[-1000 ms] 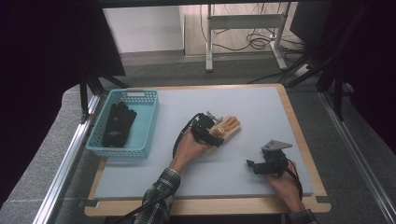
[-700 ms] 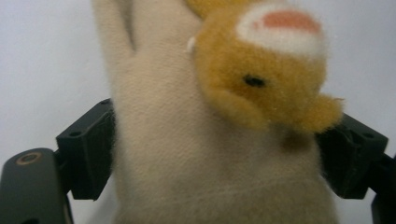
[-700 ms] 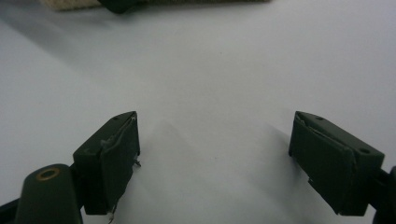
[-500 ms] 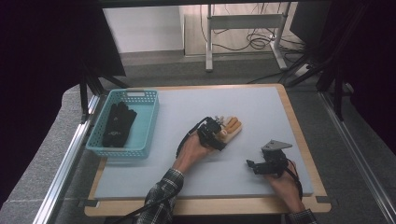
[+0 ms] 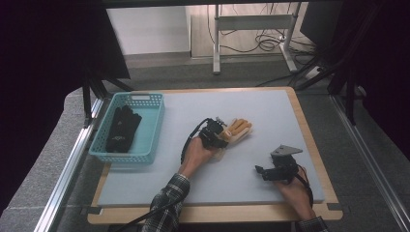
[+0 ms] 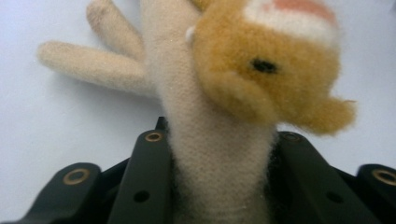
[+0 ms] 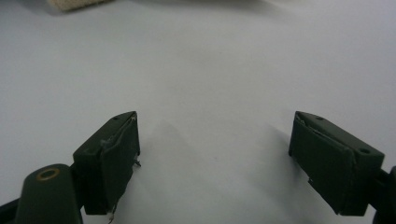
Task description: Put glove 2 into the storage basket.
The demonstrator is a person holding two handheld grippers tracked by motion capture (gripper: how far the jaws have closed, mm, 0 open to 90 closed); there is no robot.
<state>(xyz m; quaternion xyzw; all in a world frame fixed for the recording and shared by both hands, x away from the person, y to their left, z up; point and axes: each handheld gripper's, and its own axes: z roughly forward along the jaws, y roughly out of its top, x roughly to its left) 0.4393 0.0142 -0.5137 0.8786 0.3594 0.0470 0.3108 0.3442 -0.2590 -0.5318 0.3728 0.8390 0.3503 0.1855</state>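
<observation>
A beige plush glove [image 5: 239,128] with an orange fuzzy patch lies mid-table on the grey mat [image 5: 270,116]. My left gripper [image 5: 216,136] is on its near end. In the left gripper view the black jaws of the left gripper [image 6: 219,140] press on both sides of the glove's beige part [image 6: 219,168], having just been closing on it; the glove's fingers [image 6: 88,63] spread beyond. My right gripper [image 5: 264,171] rests on the mat at the front right, and in the right gripper view the right gripper [image 7: 215,140] stands open over bare mat.
A teal basket [image 5: 126,153] sits at the left of the table with a black glove [image 5: 122,128] inside. The mat lies on a wooden board [image 5: 309,140]. A strip of beige fabric [image 7: 77,3] shows at the top edge of the right gripper view.
The left gripper edged right and slightly nearer over the glove's near end, and its jaws closed on the glove. The right hand stayed where it was.
</observation>
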